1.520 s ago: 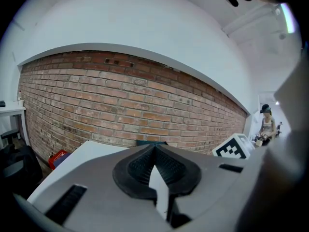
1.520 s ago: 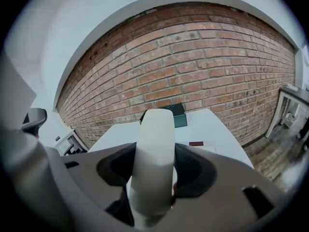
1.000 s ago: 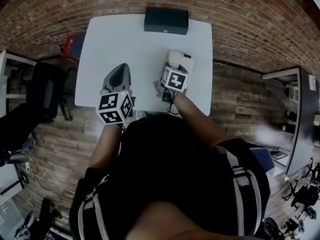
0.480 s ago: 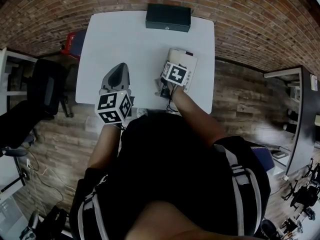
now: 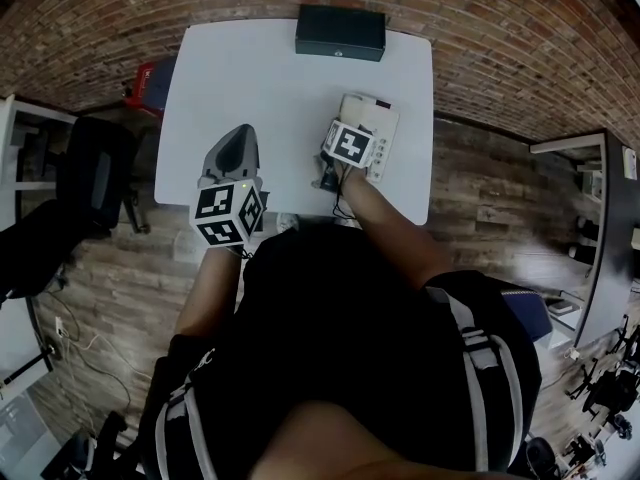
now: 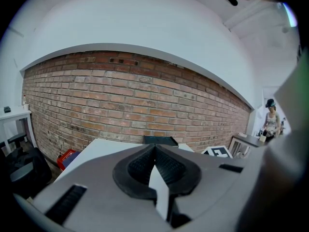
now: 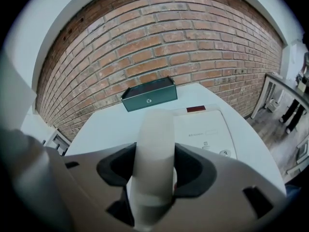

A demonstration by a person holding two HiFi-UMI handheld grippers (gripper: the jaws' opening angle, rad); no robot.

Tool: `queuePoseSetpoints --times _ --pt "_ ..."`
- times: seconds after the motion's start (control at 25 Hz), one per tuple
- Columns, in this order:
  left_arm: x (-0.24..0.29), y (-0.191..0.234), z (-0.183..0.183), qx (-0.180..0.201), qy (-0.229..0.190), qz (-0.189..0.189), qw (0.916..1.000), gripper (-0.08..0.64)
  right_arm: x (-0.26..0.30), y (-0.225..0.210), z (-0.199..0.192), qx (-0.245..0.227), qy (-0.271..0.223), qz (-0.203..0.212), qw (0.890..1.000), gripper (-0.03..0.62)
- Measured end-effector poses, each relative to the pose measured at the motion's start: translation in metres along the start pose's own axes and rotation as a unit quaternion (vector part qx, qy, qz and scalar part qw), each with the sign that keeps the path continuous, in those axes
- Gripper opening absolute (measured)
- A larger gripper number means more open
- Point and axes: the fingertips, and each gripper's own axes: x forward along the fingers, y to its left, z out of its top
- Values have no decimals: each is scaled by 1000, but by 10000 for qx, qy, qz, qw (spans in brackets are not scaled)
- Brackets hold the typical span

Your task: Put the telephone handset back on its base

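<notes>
On the right half of the white counter (image 5: pixel 260 78) sits the phone base (image 5: pixel 380 126), pale, w/ a red label at its far end and buttons toward the near right. My right gripper (image 7: pixel 154 164) is over the base's left side. Its jaws are clamped on the white handset (image 7: pixel 154 129), 1 pad on each flank, gripping across the width approx. mid-length.

The handset's long axis runs straight away from the gripper cam, lengthwise alongside the base's keypad. Its far end points at the dark box (image 5: pixel 340 32) on the counter's far edge by the brick wall (image 7: pixel 159 42). The near end drops out of frame below the jaws. From the right gripper view the handset looks tilted, far end raised. I can't tell whether any part of it touches the base. In the head view the marker cube covers the handset completely.

My left gripper (image 6: pixel 155 161) hangs over the counter's near left, well apart from the base. Its 2 jaws are together w/ nothing between them, nose aimed at the far edge.

Off the counter's left side, on the wood floor, are a red bin (image 5: pixel 150 83) and a dark chair (image 5: pixel 95 183).
</notes>
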Motion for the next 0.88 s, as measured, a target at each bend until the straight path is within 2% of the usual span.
queuePoseSetpoints --times 0.24,0.44,0.88 --pt "-1 2 1 26 0 -56 10000 2 5 7 0 39 75 4 10000 213" --pt "0 1 2 30 -17 -121 9999 2 5 5 -2 -32 191 -198 9996 213" --pt "1 -2 3 30 -53 -162 9998 2 16 7 3 -191 121 -281 9993 213"
